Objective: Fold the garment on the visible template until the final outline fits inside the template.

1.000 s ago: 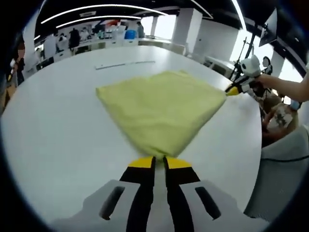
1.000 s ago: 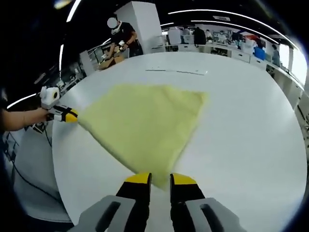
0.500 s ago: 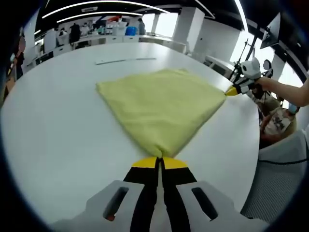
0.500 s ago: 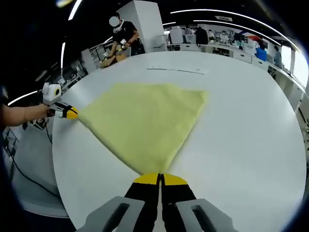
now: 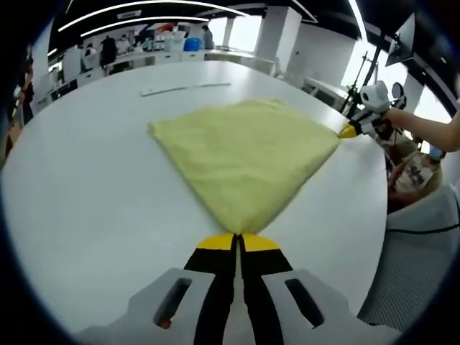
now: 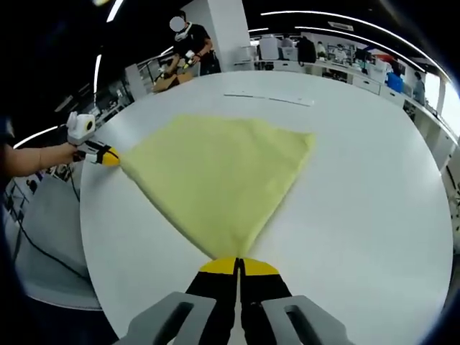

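A pale yellow garment (image 5: 244, 154) lies spread flat on a white table (image 5: 93, 187), stretched between two near corners. My left gripper (image 5: 238, 241) is shut on one corner of the yellow garment (image 6: 219, 172); it shows again at the left of the right gripper view as the left gripper (image 6: 108, 156), held by a hand. My right gripper (image 6: 236, 265) is shut on the other corner; in the left gripper view the right gripper (image 5: 349, 131) pinches the cloth at the right. I see no template outline under the cloth.
A thin pale strip (image 5: 183, 88) lies on the table beyond the garment, also seen as a strip (image 6: 267, 99). The table's rounded edge (image 6: 90, 237) runs close to both grippers. People and desks stand in the background.
Both grippers went from open to shut, each closing on a garment corner. The cloth is now pulled a little tauter and flatter.
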